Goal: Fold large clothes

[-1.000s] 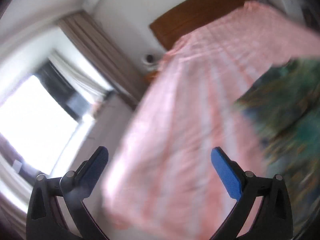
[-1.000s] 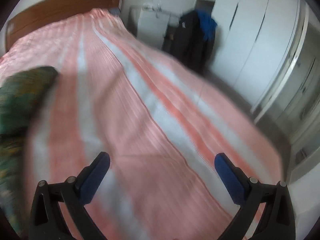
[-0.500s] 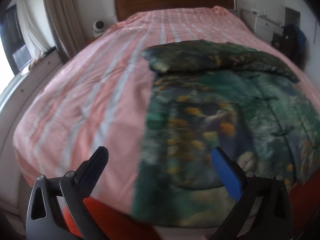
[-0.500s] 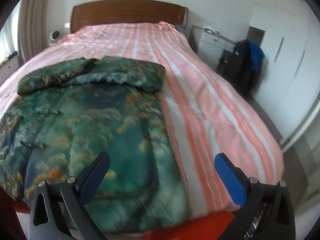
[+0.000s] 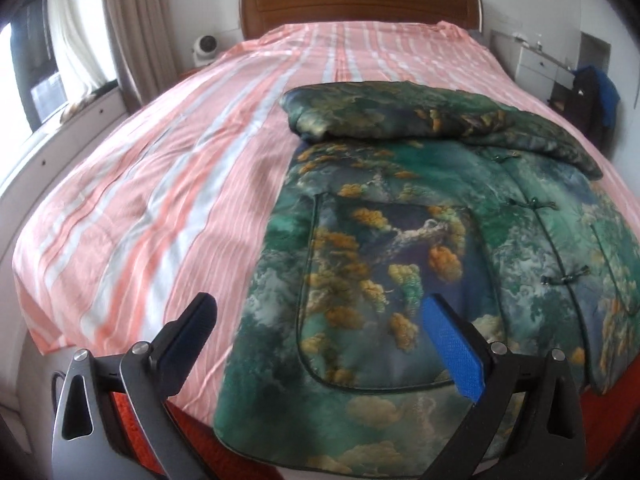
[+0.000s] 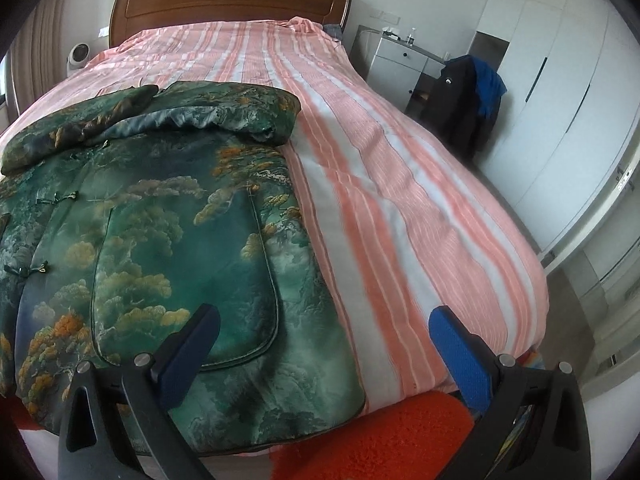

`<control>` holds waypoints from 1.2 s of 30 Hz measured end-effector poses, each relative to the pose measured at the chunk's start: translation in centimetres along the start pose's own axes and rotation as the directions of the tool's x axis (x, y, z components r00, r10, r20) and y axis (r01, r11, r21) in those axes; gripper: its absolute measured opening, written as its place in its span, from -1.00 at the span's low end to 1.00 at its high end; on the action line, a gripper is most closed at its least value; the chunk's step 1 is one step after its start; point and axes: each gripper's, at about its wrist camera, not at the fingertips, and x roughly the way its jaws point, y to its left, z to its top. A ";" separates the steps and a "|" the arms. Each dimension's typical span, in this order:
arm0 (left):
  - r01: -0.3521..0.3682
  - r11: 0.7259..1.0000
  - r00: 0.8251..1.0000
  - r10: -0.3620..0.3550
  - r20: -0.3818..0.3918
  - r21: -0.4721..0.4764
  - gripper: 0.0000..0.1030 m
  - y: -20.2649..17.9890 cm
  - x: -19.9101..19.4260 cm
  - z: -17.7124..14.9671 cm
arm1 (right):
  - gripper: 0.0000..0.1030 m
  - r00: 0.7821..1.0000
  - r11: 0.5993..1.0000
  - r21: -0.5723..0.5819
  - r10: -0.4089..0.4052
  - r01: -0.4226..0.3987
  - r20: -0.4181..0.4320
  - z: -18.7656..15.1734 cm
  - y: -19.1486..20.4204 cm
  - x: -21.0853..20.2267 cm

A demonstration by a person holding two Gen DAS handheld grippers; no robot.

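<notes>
Jacket (image 5: 420, 240): green, cloud-printed, lying flat at the foot end of the bed (image 5: 160, 184), sleeves folded across its top, hem at the mattress edge, patch pockets showing, contents not discernible. Left gripper (image 5: 320, 332): fingers spread wide, empty, above the hem. Right gripper (image 6: 324, 336): likewise spread and empty, over the jacket's right edge and striped cover; red rug (image 6: 380, 436) below.

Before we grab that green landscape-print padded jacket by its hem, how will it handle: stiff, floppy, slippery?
The green landscape-print padded jacket is likely floppy: its sleeves already lie folded across the top. Its puffy edges suggest bulk, so it is probably light for its size. Its faint sheen hints it may slide on the pink striped bedsheet. Both tools, left and right, are open.
</notes>
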 end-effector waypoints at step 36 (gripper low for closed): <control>0.156 0.962 0.959 -0.202 -0.201 -0.223 0.99 6.1 3.9 -2.2 | 0.99 0.941 0.937 0.092 0.337 -0.337 0.018 -0.4 -5.2 0.0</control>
